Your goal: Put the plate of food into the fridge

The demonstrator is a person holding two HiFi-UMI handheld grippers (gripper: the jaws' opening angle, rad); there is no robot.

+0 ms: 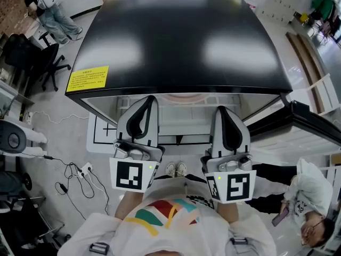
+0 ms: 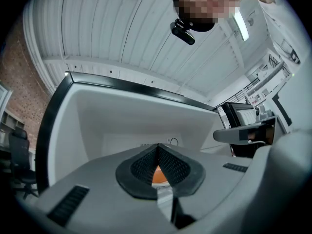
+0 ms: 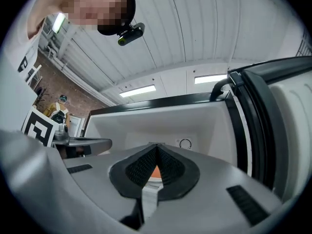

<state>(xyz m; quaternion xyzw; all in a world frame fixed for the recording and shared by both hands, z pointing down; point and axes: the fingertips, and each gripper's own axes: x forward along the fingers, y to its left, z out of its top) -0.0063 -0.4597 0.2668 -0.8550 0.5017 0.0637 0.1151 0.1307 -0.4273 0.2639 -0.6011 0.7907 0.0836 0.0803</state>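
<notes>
Jaws of the left gripper are pressed together on nothing, left of centre, at the open fridge. In the middle, a pale curved rim inside, just under the black top, may be the plate. The right gripper is likewise clenched, empty. The door stands open at right.

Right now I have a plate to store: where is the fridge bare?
Seemingly bare: the white compartment between its side walls, back to the dial; its floor is hidden. Crowded: the opening, filled by left gripper and right gripper.
</notes>
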